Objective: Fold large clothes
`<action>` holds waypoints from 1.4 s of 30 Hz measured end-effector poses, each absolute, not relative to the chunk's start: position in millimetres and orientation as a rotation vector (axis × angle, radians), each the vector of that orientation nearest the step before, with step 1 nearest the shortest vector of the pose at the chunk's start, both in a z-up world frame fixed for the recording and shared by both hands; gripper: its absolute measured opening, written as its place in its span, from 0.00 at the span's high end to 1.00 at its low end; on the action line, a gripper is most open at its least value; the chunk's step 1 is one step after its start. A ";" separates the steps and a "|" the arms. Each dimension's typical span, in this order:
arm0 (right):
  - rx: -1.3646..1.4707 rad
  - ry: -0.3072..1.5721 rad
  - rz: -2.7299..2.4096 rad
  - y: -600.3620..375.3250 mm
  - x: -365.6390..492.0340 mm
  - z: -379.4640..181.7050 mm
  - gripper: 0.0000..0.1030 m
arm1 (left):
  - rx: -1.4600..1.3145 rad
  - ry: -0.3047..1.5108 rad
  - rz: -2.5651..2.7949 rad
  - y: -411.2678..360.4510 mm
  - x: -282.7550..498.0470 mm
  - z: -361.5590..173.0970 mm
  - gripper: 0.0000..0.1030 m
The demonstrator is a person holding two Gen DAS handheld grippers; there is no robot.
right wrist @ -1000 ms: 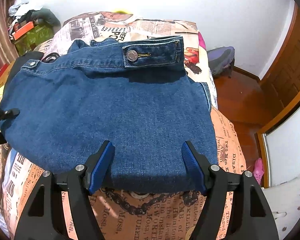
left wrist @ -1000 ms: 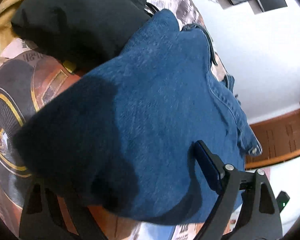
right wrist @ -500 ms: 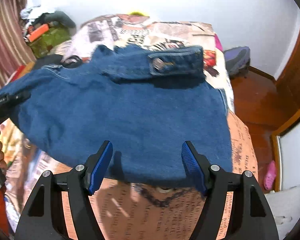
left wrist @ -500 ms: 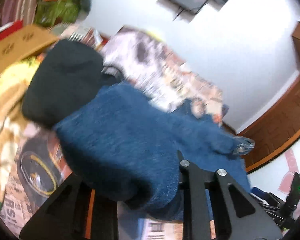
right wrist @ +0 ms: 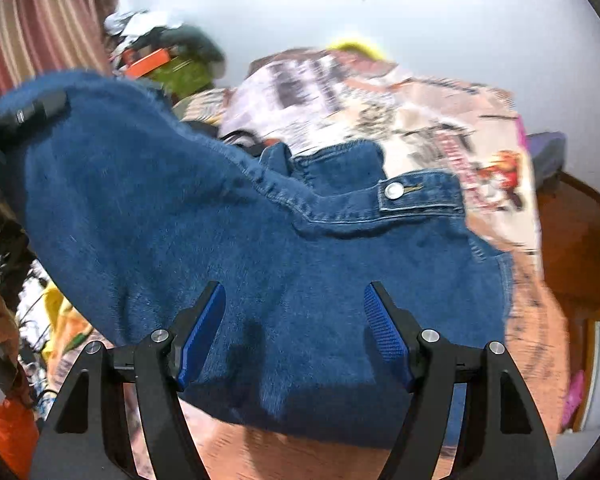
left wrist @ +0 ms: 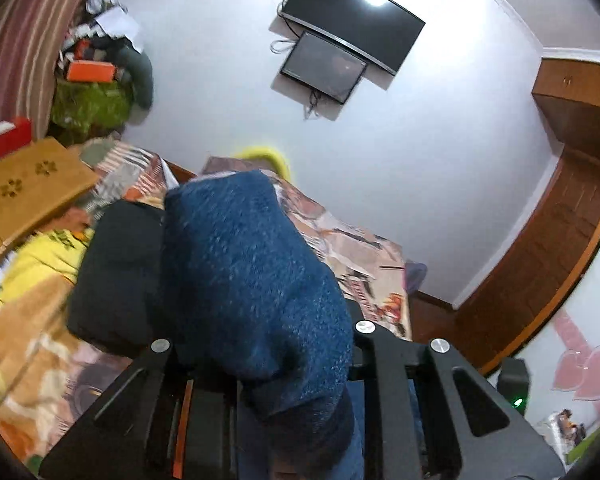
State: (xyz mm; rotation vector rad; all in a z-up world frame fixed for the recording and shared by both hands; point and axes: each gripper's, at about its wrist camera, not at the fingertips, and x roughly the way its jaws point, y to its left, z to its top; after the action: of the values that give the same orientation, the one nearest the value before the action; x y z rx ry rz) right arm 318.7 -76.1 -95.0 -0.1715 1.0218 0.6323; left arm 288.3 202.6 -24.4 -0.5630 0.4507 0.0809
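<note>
Now the left gripper (left wrist: 260, 364), which stood wide over flat denim a second ago, is clamped narrow on a bunched edge of the jeans (right wrist: 260, 280) and has come up off the bed (right wrist: 380, 92), so that side of the cloth hangs from it in a thick roll. In the right wrist view that gripper shows at far left, high, with the denim draped down from it. Behind the lifted roll a black garment (left wrist: 116, 272) lies on the bed, next to yellow cloth (left wrist: 32, 260).

Moving right, the jeans slope down to the waistband button (right wrist: 393, 191), which lies on the printed bedcover as before.

Right gripper (right wrist: 294, 336): jaws wide, nothing between the pads, hovering over the near edge of the denim, same gap as earlier.

Likely meaning: the fold has started, left side picked up to carry across; right side not yet gripped.
</note>
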 end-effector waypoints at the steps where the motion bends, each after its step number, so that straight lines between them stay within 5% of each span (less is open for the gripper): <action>1: -0.173 1.040 0.648 -67.3 318.3 -102.2 0.34 | -0.554 0.458 0.096 205.7 288.0 -27.2 0.81; 14: -0.097 1.302 0.759 -23.6 330.9 -183.7 0.34 | -0.553 0.541 0.148 201.3 291.4 -68.7 0.81; 28: 0.028 1.108 0.498 -152.5 355.5 -129.0 0.34 | -0.494 0.597 -0.148 74.5 349.8 -47.5 0.81; 37: -0.015 1.035 0.294 -234.8 350.1 -106.4 0.34 | -0.275 0.853 -0.312 -47.5 381.0 -107.4 0.80; 42: -0.017 1.046 0.269 -256.1 340.2 -106.0 0.34 | -0.190 0.905 -0.348 -61.2 372.3 -130.5 0.71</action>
State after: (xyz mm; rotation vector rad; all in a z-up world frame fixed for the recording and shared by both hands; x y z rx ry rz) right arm 340.2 -256.1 -106.0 -0.0170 1.0464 0.2689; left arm 372.3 -61.2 -130.5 -0.1896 0.9049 -0.3479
